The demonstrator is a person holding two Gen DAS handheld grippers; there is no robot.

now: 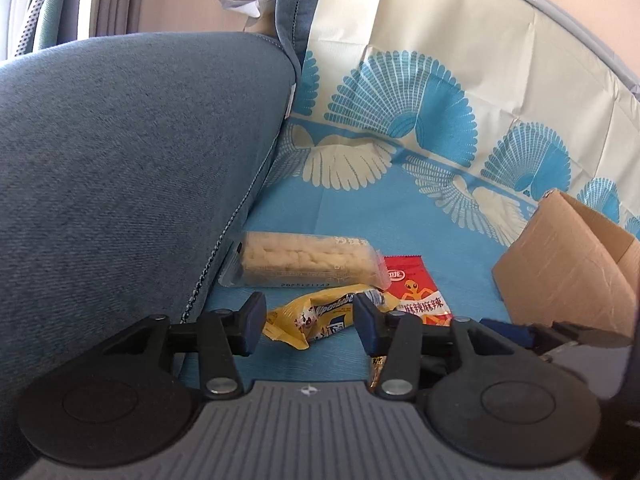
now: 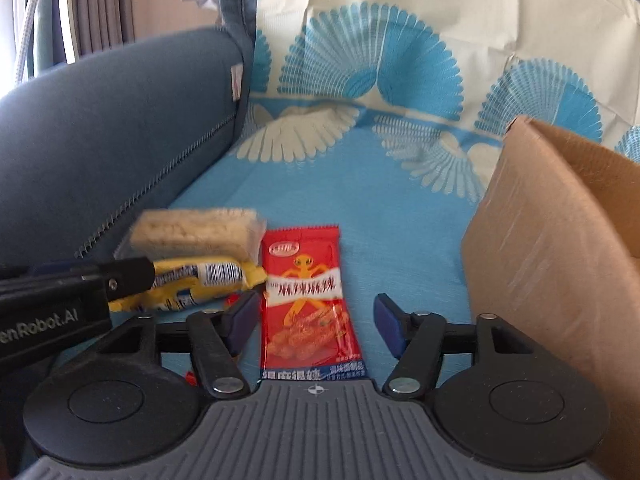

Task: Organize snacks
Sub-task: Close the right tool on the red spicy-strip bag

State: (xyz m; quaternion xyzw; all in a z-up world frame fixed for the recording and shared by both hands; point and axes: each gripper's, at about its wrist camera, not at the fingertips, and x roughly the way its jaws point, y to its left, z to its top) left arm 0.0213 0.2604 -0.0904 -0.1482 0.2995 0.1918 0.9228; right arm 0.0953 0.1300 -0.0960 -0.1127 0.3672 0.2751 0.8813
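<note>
A yellow snack packet [image 1: 316, 316] lies on the blue patterned cloth [image 1: 400, 220] between the jaws of my left gripper [image 1: 310, 320], which stands open around it. Behind it rests a clear pack of pale rice crackers [image 1: 304, 260]. A red spicy-snack packet [image 2: 308, 300] lies flat and lengthwise between the jaws of my right gripper [image 2: 316, 322]. That gripper is open, with a gap on each side of the packet. In the right wrist view the yellow packet [image 2: 208, 276] and the cracker pack [image 2: 192, 232] sit to the left, partly behind a finger [image 2: 128, 274] of the left gripper.
An open cardboard box [image 2: 552, 240] stands close on the right, its wall near the right gripper. A grey-blue cushion [image 1: 120, 160] rises on the left, right beside the cracker pack. The cloth runs up a backrest behind.
</note>
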